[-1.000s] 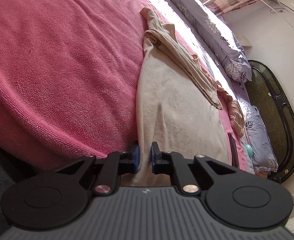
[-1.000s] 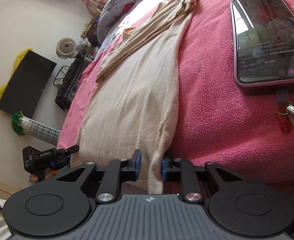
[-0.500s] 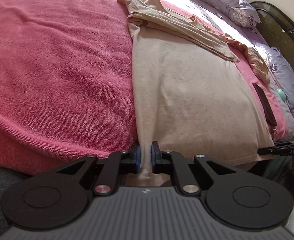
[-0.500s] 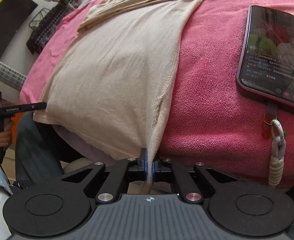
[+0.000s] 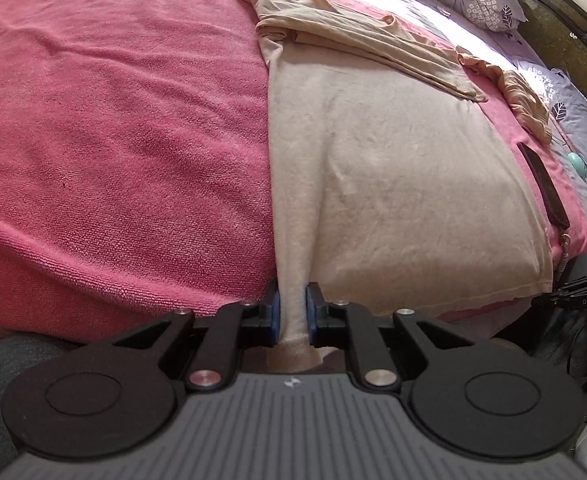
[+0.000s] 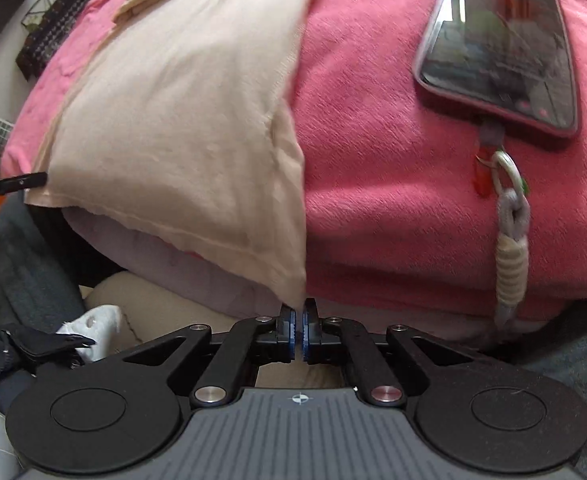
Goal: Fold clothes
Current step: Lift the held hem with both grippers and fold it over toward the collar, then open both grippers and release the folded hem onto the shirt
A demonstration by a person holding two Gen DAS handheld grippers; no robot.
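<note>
Two hem corners of the beige garment (image 5: 393,168) are clamped by the left gripper (image 5: 292,316) and right gripper (image 6: 297,334); a pink blanket (image 5: 113,140) is spread under a phone (image 6: 501,48)

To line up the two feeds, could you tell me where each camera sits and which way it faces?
Left wrist: on the left gripper, facing up the bed along the beige garment; its fingers show.
Right wrist: on the right gripper, facing the garment's other bottom corner and a phone.
Both share the garment and pink blanket.
</note>
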